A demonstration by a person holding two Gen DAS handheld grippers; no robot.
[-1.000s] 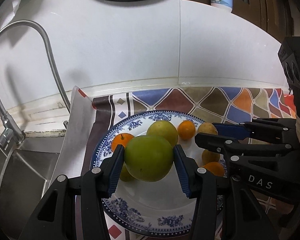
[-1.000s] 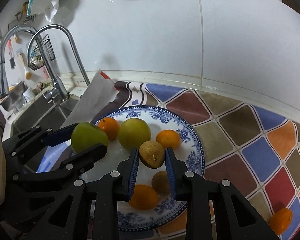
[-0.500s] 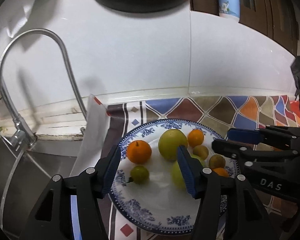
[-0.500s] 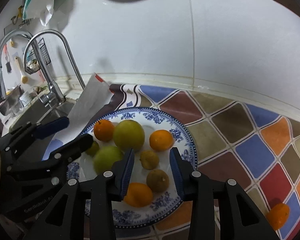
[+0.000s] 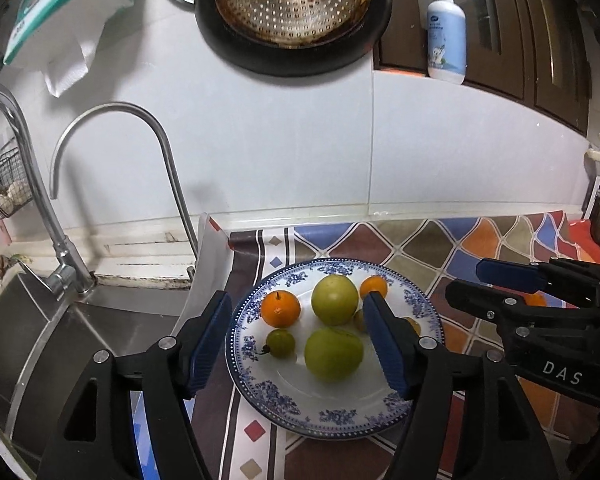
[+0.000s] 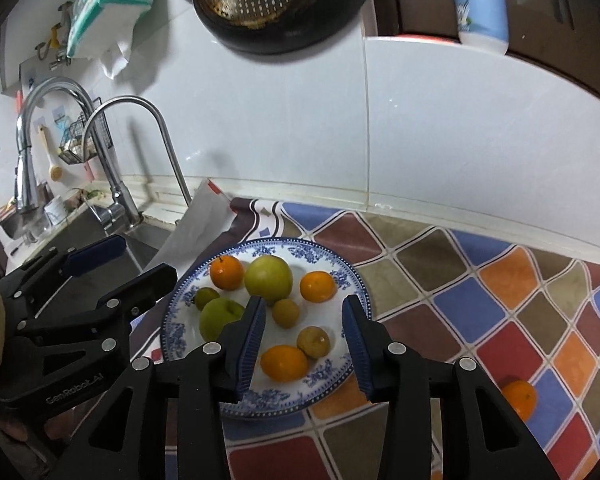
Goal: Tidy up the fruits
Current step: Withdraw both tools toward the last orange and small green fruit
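Right wrist view showed both my grippers (image 6: pixel 303 334) spread and empty — fruit gathered on the plate (image 6: pixel 352 280), one orange (image 6: pixel 518 398) stray.

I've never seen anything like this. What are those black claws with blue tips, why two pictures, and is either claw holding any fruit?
No robot arm here: a person holds a two-finger gripper in each hand, each carrying a wide-angle camera that looks along its fingers. One picture is from the left gripper, the other from the right gripper; each also catches the other gripper at its edge. Both are open and hold nothing. Below them a blue-patterned plate sits on a colourful tiled mat beside a sink. On the plate lie green, orange and brownish fruits, among them a big green fruit. One orange fruit lies off the plate on the mat.
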